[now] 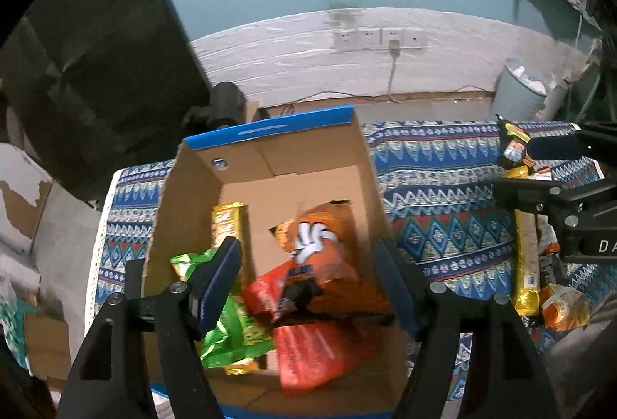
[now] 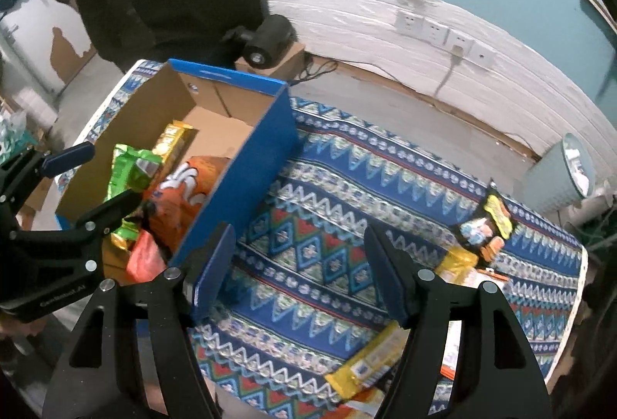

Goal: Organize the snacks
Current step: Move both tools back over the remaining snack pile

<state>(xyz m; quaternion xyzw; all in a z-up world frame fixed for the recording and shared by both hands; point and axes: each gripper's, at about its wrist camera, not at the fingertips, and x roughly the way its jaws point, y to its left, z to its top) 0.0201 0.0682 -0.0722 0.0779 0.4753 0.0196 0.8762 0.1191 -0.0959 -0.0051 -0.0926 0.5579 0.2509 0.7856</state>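
Observation:
A blue cardboard box (image 1: 193,195) (image 2: 266,133) stands on the patterned tablecloth. Inside lie an orange snack bag (image 1: 324,238) (image 2: 185,195), a red packet (image 1: 316,353), a green bag (image 1: 231,330) (image 2: 131,164) and a yellow bar (image 1: 227,218) (image 2: 173,137). My left gripper (image 1: 308,261) is open and empty, hovering over the box. It also shows in the right wrist view (image 2: 92,180). My right gripper (image 2: 300,249) is open and empty over the cloth, right of the box. A long yellow bar (image 2: 366,365) (image 1: 526,265) lies near its right finger. A black-yellow packet (image 2: 486,226) (image 1: 515,145) lies farther right.
An orange packet (image 1: 565,307) lies beside the long yellow bar. The tablecloth (image 2: 347,187) covers the table to its far edge. A grey bin (image 2: 559,176) stands on the floor beyond. A black camera (image 2: 266,41) on a small carton sits behind the box. Wall sockets (image 1: 380,39).

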